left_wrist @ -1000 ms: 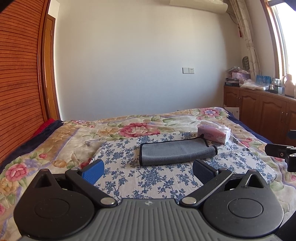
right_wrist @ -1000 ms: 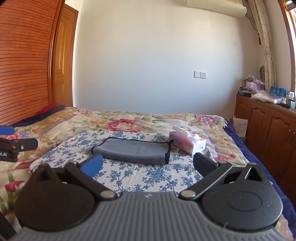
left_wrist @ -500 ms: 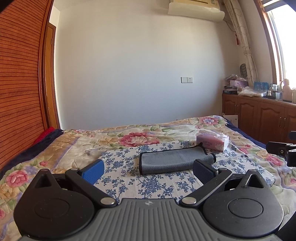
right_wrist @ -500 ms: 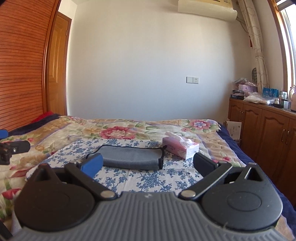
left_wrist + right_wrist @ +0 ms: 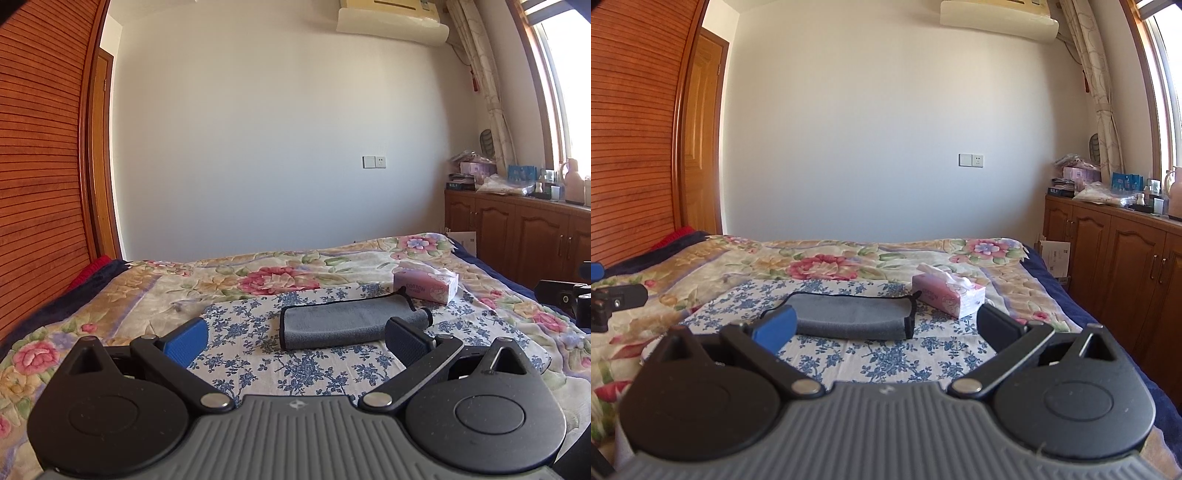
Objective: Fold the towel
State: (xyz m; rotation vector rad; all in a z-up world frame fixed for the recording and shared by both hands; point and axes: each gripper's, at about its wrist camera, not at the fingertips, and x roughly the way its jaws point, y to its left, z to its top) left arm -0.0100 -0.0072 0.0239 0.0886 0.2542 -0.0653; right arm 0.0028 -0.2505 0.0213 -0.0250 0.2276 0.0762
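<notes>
In the left wrist view, the grey towel (image 5: 347, 325) lies folded on the blue-flowered cloth (image 5: 251, 354), ahead of the left gripper (image 5: 295, 338) and slightly right of centre. Its long axis runs crosswise to the fingers. Jaws stand wide apart, holding nothing.

In the right wrist view, the towel (image 5: 849, 319) lies ahead and slightly left of the right gripper (image 5: 886, 326), long axis again crosswise. Jaws are spread wide and empty. A tissue box (image 5: 945, 295) sits just beyond the towel's right end. Neither gripper appears clearly nearer.
</notes>
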